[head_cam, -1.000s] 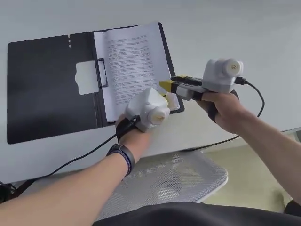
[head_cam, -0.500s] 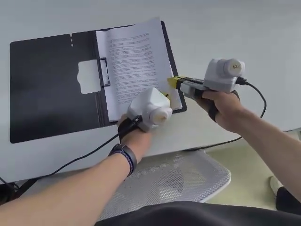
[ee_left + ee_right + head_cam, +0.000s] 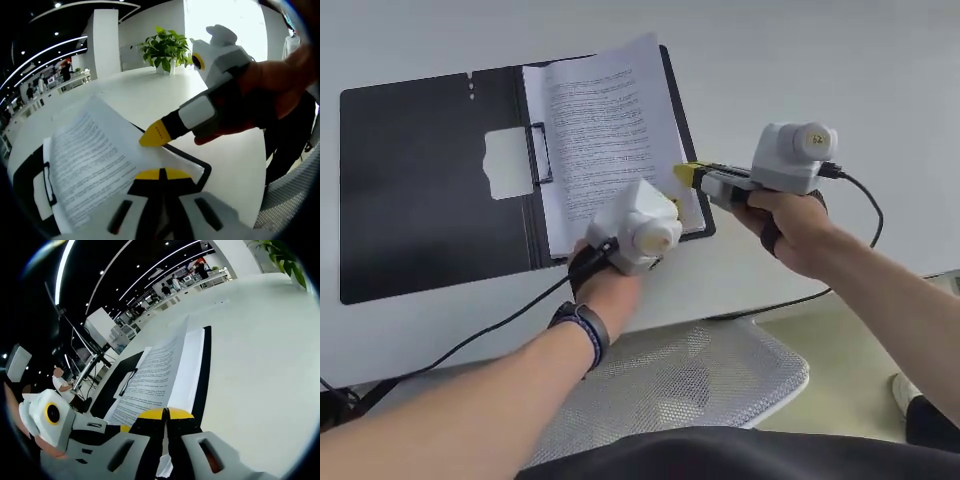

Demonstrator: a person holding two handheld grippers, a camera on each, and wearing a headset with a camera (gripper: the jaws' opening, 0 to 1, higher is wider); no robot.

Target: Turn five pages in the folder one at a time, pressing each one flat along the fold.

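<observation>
**Page pick-up at the outer edge of the folder**

Looks like the opening of a turn: freeing one sheet, with nothing carried across so far. Black folder (image 3: 420,190) open flat on the white desk (image 3: 800,60). Stack of printed pages (image 3: 610,130) on its right half, held by a clip (image 3: 537,155) at the fold. Top sheet (image 3: 640,60) bowed up along its outer edge; left half showing bare cover and a pale pocket (image 3: 505,165).

Right gripper (image 3: 682,176) with jaws closed tip to tip, touching the outer edge of the pages low down; cannot tell whether pinching a sheet. Left gripper (image 3: 160,174) with jaws likewise closed together, poised at the lower outer corner of the stack, just beside the right one, holding nothing visible.

Next move, as a judgement:
- Needs a light pinch on a single sheet, not two.
- Then a carry over the fold to the left cover.
- Then a closed tip run along the fold to flatten.

Crowded at that corner: could pin the very sheet being lifted unless the left gripper gives way. Clip likely to resist a flat crease.

Around:
- Cable (image 3: 865,215) trailing off the desk edge from the right gripper.
- Mesh chair (image 3: 690,375) below.
- Potted plant (image 3: 165,50) at the far end of the desk, well apart.
</observation>
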